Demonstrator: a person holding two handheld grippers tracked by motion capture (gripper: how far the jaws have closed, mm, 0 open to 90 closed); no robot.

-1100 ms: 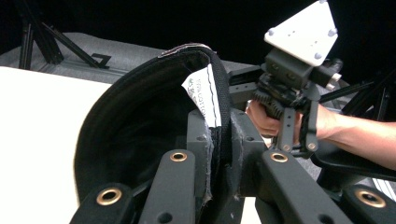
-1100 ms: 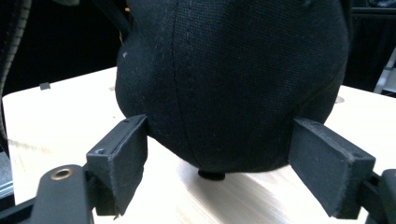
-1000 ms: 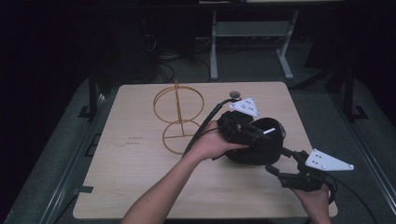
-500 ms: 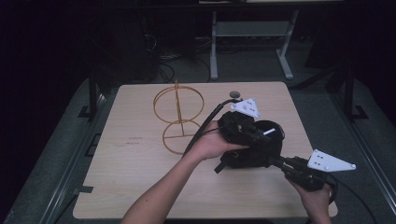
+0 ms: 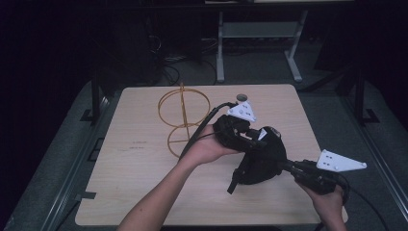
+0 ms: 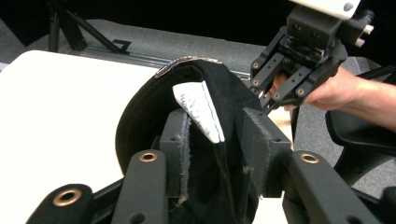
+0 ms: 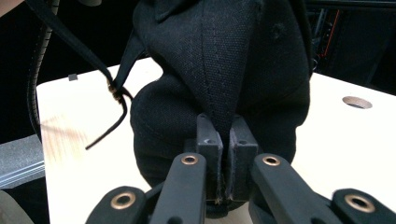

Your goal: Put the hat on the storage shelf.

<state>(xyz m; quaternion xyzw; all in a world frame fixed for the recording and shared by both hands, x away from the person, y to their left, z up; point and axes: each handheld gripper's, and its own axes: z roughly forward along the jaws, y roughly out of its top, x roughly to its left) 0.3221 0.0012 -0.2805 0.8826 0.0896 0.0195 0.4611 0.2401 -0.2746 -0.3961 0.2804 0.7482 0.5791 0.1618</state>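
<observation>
Over the pale wooden surface [image 5: 144, 192] I am holding a soft black fabric cap [image 5: 262, 161] aloft; left gripper [image 6: 212, 149] is pinching its inner band, right gripper [image 7: 223, 140] clamping a crown seam; limp, light cloth, best taken at the edges.

The white tag [image 6: 198, 109] inside the black cap [image 6: 154, 116] carries print too blurred to read.

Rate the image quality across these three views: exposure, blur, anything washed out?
High view: dim surroundings, soft focus, and the black cap reads as one dark mass on the lit table. Left gripper view: the tabletop is blown out white, while the cap's white label stays sharp. Right gripper view: crisp stitching on the cap, with a streaky smear on the wood at left.
</observation>
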